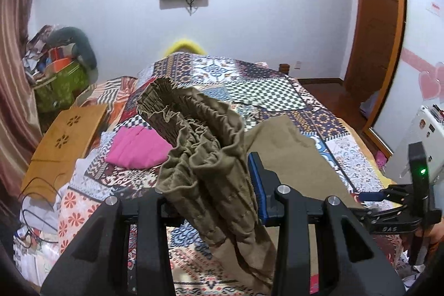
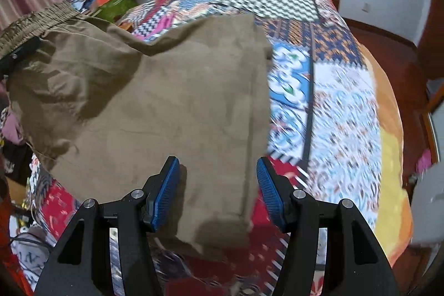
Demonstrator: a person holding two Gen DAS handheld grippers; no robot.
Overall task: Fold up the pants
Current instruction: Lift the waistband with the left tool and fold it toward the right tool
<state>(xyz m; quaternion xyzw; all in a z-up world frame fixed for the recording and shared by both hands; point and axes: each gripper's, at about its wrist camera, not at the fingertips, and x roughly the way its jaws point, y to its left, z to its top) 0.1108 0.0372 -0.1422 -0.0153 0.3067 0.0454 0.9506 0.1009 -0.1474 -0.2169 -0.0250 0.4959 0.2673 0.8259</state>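
Olive-brown pants (image 2: 155,107) lie partly spread on the quilt (image 2: 341,107), with the elastic waistband (image 1: 191,126) raised off the bed and the leg end trailing down towards the near edge. In the right wrist view the cloth's long axis runs from the waistband at upper left to the leg hem at lower middle, so it slants across the bed rather than lying square to it.

The left gripper (image 1: 211,201) is clamped on the bunched waist end; the gathered cloth rises between its fingers and hides the left pad. The right gripper (image 2: 217,193) stands apart, with its blue pads (image 2: 166,193) on either side of the leg near the hem, not closed on it. So each end has its own gripper: left at the waist, right at the hem, the right one just over its target and pointing along the leg.

My judgement is that the next step is closing the right gripper on the hem, then bringing the two ends together. A pink cloth (image 1: 136,146) lies well clear to the left.
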